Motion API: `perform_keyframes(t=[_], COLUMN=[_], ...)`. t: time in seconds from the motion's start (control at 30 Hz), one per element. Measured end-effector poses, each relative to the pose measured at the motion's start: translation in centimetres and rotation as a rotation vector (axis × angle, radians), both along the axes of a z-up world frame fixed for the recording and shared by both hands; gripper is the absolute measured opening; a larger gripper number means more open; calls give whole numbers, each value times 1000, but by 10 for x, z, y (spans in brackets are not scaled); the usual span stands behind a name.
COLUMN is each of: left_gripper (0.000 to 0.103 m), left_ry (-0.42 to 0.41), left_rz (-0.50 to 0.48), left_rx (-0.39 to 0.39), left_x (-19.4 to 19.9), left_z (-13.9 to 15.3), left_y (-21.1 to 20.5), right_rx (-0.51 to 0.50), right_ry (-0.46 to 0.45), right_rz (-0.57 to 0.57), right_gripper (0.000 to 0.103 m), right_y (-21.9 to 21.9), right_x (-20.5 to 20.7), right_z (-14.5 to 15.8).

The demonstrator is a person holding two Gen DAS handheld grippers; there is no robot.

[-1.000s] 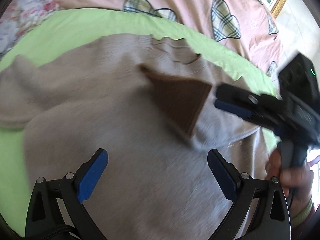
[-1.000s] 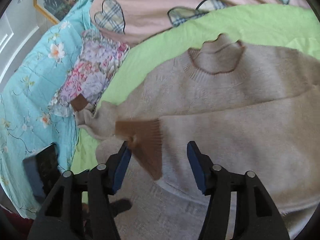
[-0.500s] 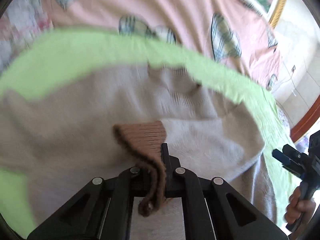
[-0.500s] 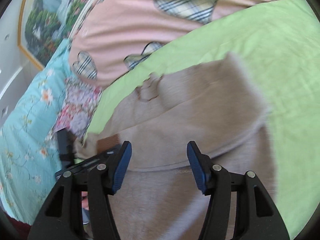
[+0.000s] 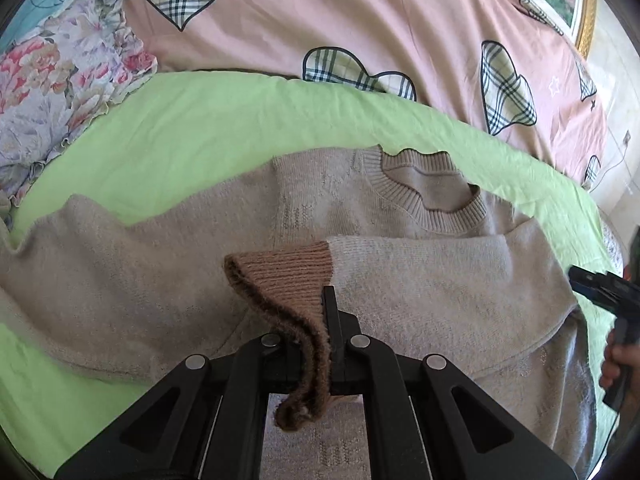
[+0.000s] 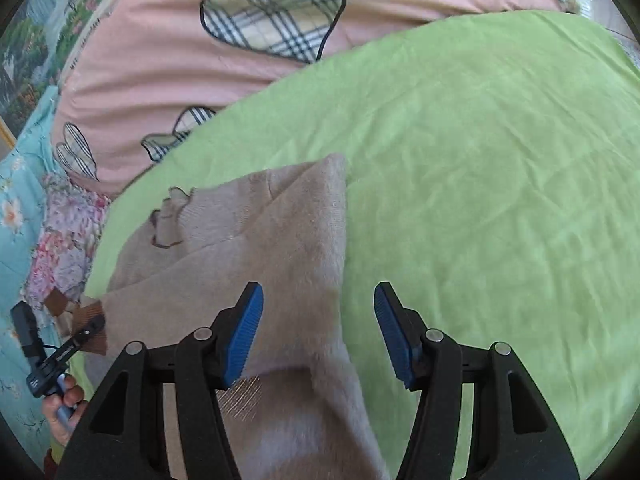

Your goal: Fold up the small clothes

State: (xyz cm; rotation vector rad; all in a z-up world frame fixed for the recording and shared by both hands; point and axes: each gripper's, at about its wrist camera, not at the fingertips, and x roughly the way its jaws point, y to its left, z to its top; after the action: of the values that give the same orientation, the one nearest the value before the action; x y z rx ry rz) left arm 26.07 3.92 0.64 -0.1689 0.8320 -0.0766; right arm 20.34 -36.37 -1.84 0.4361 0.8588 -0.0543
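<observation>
Left gripper (image 5: 325, 344) clamped tight on brown cuff (image 5: 288, 280) of beige sweater (image 5: 420, 292) at 6 o'clock. Right gripper (image 6: 318, 332) wide apart, holding nothing, over sweater's edge. Could slip out if pulled hard, messing the fold. Farther off: green sheet (image 6: 480, 140), then pink heart blanket (image 5: 360, 12) at 12 o'clock.

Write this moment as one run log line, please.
step: sleeve fold | left gripper: jaws shut on brown ribbed cuff of beige knit sweater | right gripper: jaws open, nothing held, above sweater edge
</observation>
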Motion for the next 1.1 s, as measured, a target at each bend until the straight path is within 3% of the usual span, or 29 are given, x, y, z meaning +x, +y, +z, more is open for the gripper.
perform_keyframes(t=[0.13, 0.17, 0.2, 0.23, 0.37, 0.47, 0.57, 0.63, 0.7, 0.83, 0.97, 1.1], left_gripper=[4, 4, 4, 4, 4, 4, 13, 19, 21, 20, 21, 43], left_ry=[6, 5, 2, -3, -15, 21, 38, 22, 9, 5, 6, 6], left_rz=[-9, -16, -23, -36, -95, -91, -87, -75, -60, -15, 55, 164], left_rx=[11, 8, 5, 2, 22, 85, 57, 52, 45, 13, -12, -15], left_x=[1, 1, 2, 3, 12, 21, 17, 7, -5, -29, -57, -78], left_z=[-1, 0, 1, 3, 1, -17, -22, -16, -10, -4, -1, -2], left_y=[-1, -2, -5, -9, -33, -42, -30, -19, -6, 23, 55, 93], right_rx=[-14, -18, -14, -22, -62, -100, -120, -129, -141, -93, -3, 36], right_ry=[81, 71, 70, 39, -23, 45, 68, 52, 16, -53, -61, -31], right_rz=[48, 71, 85, 74, -6, -11, -14, -57, -80, -20, 71, 146], right_gripper=[57, 43, 10, 9, 8, 8, 9, 21, 26, 33, 41, 50], right_y=[5, 7, 7, 4, -19, -21, -18, -18, -13, 17, 59, 99], right_x=[28, 28, 28, 22, 5, 10, 9, 1, -11, -36, -54, -68], right_z=[-24, -24, -22, -12, 13, -3, -11, -1, 13, 35, 33, 21])
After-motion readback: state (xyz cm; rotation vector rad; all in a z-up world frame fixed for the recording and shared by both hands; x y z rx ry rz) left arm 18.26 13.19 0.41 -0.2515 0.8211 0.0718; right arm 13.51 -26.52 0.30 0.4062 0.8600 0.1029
